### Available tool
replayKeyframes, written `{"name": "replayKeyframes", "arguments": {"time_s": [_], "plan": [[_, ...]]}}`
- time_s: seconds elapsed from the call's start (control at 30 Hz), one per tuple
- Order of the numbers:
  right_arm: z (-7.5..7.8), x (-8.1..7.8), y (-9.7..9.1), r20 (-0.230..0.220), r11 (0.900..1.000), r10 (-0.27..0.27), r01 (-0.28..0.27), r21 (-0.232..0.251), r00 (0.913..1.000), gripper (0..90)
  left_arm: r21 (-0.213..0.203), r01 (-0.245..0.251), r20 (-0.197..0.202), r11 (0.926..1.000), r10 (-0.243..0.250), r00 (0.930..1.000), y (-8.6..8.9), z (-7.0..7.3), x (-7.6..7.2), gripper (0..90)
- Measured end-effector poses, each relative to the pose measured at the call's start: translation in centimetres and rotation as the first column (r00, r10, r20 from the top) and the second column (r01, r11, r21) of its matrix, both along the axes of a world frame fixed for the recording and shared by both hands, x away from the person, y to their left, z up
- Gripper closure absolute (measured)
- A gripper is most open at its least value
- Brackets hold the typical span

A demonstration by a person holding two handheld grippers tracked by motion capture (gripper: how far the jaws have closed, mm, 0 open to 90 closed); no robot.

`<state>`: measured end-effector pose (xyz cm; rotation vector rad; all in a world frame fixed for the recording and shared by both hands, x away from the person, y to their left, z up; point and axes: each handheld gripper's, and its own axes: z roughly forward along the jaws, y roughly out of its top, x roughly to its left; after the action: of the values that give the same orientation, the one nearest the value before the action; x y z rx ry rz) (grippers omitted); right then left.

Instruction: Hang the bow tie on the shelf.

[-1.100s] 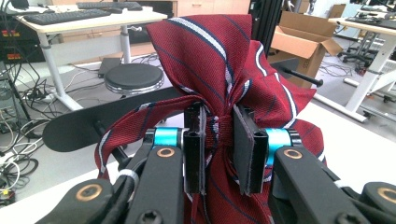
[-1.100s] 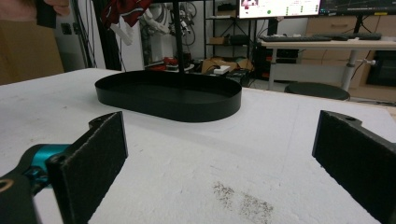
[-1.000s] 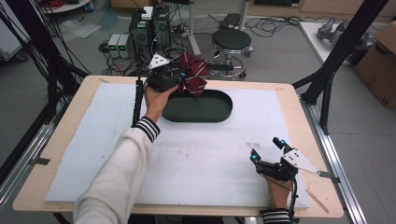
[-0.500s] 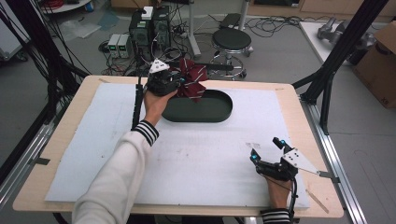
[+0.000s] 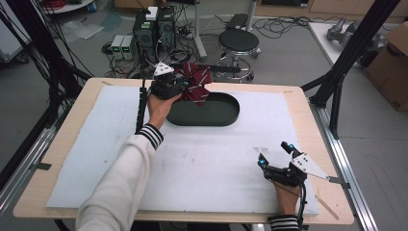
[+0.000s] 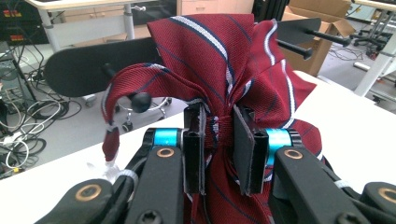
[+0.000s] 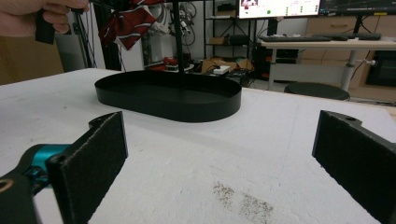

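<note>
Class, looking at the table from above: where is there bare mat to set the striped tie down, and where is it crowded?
Bare mat lies between the black tray and the right gripper, also right of the tray. It is crowded at the tray's left end, where the left gripper holds the red striped tie.

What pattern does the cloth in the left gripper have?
Dark red cloth with thin white and navy stripes, clearest in the left gripper view.

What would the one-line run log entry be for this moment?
left claw: shut on tie, held above tray | right claw: open, resting on mat
</note>
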<state>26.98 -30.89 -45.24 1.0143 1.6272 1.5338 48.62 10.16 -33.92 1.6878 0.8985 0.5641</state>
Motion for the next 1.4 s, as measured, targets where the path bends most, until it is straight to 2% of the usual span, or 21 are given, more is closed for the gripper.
{"name": "replayKeyframes", "arguments": {"time_s": [0.1,0.23,0.47,0.63,0.9,1.07,1.23,1.4], "plan": [[0.0,0.0,0.0,0.0,1.0,0.0,0.0,0.001,1.0,2.3,0.01,-0.01,-0.005,0.9999,0.01,0.9999,0.1,-0.1,0.2,74.5],[0.0,0.0,0.0,0.0,1.0,0.0,0.0,0.0,1.0,2.2,0.004,-0.024,-0.02,0.9997,0.024,0.9995,0.2,-0.4,0.4,74.0],[0.0,0.0,0.0,-0.001,1.0,-0.001,0.001,0.001,1.0,2.2,0.001,-0.031,-0.025,0.9995,0.031,0.9992,0.1,-0.4,0.5,73.5],[0.0,0.0,0.0,-0.001,1.0,-0.002,0.002,0.001,1.0,2.3,0.016,-0.041,-0.027,0.999,0.042,0.9988,0.1,-0.5,0.8,73.6],[0.0,0.0,0.0,-0.008,1.0,-0.002,0.002,0.004,1.0,2.2,0.033,-0.043,-0.025,0.9985,0.044,0.9987,-0.1,0.1,1.2,71.7],[0.0,0.0,0.0,-0.006,1.0,-0.001,0.001,0.001,1.0,2.2,0.041,-0.055,-0.051,0.9976,0.058,0.9971,0.0,-0.2,1.2,62.8],[0.0,0.0,0.0,-0.007,1.0,-0.002,0.002,0.002,1.0,2.3,0.038,-0.041,-0.044,0.9984,0.043,0.9981,0.1,-0.4,0.9,42.2],[0.0,-0.1,0.1,-0.002,1.0,0.0,0.0,-0.009,1.0,2.2,0.052,0.014,-0.035,0.9986,-0.012,0.9993,0.0,-0.9,0.4,26.9]]}}
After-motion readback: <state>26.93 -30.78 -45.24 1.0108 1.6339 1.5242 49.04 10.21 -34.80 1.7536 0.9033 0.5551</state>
